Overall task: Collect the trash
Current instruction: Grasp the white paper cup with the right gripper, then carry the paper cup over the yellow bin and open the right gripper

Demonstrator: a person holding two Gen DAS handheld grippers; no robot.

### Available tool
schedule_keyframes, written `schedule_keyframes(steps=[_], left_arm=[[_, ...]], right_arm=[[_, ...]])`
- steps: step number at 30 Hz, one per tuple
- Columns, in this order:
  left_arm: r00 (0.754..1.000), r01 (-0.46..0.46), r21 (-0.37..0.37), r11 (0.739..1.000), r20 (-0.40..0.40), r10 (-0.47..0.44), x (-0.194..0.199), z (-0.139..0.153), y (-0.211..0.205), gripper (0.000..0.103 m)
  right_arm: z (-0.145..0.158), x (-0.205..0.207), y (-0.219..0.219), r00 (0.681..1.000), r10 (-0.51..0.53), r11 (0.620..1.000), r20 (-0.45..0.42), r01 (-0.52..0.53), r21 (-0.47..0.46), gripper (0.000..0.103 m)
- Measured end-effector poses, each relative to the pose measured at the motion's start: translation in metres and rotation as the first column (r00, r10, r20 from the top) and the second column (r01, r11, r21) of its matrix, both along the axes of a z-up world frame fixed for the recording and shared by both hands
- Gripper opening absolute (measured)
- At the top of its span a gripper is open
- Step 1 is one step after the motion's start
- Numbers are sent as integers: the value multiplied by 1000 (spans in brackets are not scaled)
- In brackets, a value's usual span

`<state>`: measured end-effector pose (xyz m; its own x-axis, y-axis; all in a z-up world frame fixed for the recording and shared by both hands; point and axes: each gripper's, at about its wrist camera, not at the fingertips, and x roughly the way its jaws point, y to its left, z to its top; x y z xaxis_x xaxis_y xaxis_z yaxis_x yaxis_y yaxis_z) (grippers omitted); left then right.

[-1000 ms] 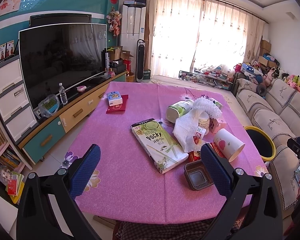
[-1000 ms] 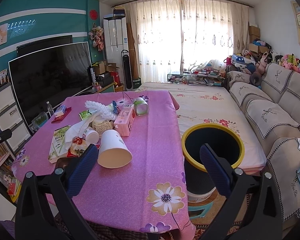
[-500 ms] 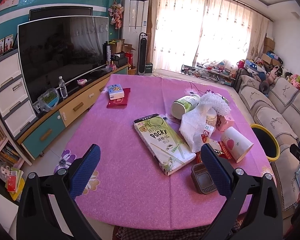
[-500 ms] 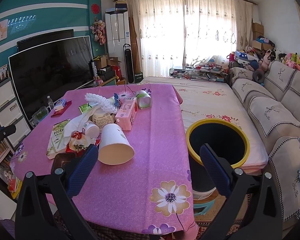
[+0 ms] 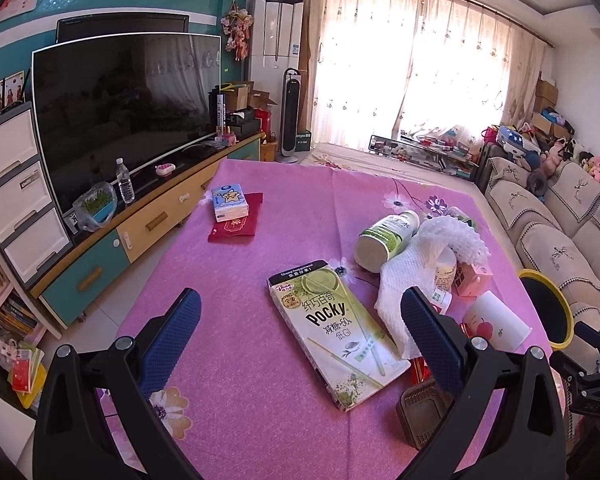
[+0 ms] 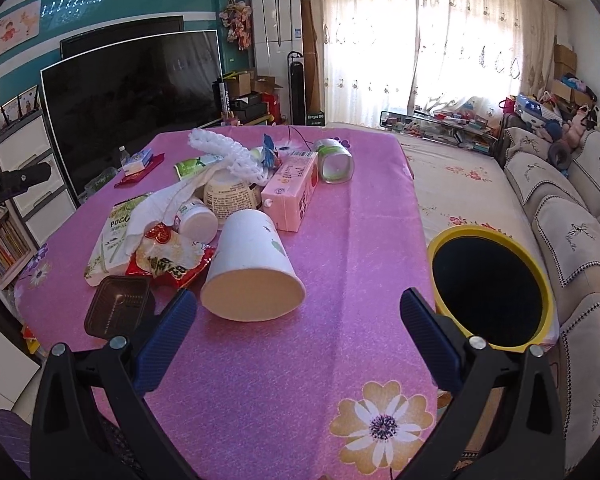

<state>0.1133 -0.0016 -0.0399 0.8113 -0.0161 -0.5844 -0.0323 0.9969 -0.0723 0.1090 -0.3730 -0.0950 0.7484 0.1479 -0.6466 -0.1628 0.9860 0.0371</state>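
Trash is heaped on the pink tablecloth [image 5: 260, 380]. A green Pocky box [image 5: 336, 332] lies flat just ahead of my left gripper [image 5: 300, 320], which is open and holds nothing. A white paper cup [image 6: 252, 268] lies on its side with its mouth toward my right gripper [image 6: 298, 320], also open and holding nothing. Around the cup lie a red snack wrapper [image 6: 168, 260], a dark plastic tray [image 6: 118, 306], a pink carton [image 6: 292, 192], white foam netting [image 6: 228, 152] and a green can [image 6: 334, 162]. The yellow-rimmed bin [image 6: 492, 284] stands beside the table's right edge.
A blue tissue pack [image 5: 230, 202] on a red envelope sits at the table's far left. A large TV [image 5: 128, 112] on a low cabinet lines the left wall. A sofa [image 6: 572, 220] runs along the right, behind the bin. A bed-like mat lies beyond the table.
Both grippers have moved forward and lower toward the table, so the Pocky box and the paper cup appear nearer. Nothing on the table has moved; both stay open.
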Motion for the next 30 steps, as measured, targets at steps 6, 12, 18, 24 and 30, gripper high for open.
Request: schedule_keyframes(steps=[6,12,18,24,30], left_arm=[[1000,3,-11,1000,-31,-3,21,-11,-5,98],[999,-3,4,1000,-48,3,31,-19,-9,98],[999,3,7,1000,-53,-3,34,-22,-11,98],[999,24,11,1000,-43,-24,28,-20,-16,98],[997,72,19,997,-25,-71,19,-13,-29,98]], right_arm=[[-28,45,2,995,11,999,-104,-16,-52,63],[-40,68,12,987,74,997,-140,-77,-19,46],[-38,76,13,984,102,995,-145,-99,24,11],[-28,70,5,985,114,992,-131,-105,76,3],[-6,55,-20,994,50,996,-92,-43,75,3]])
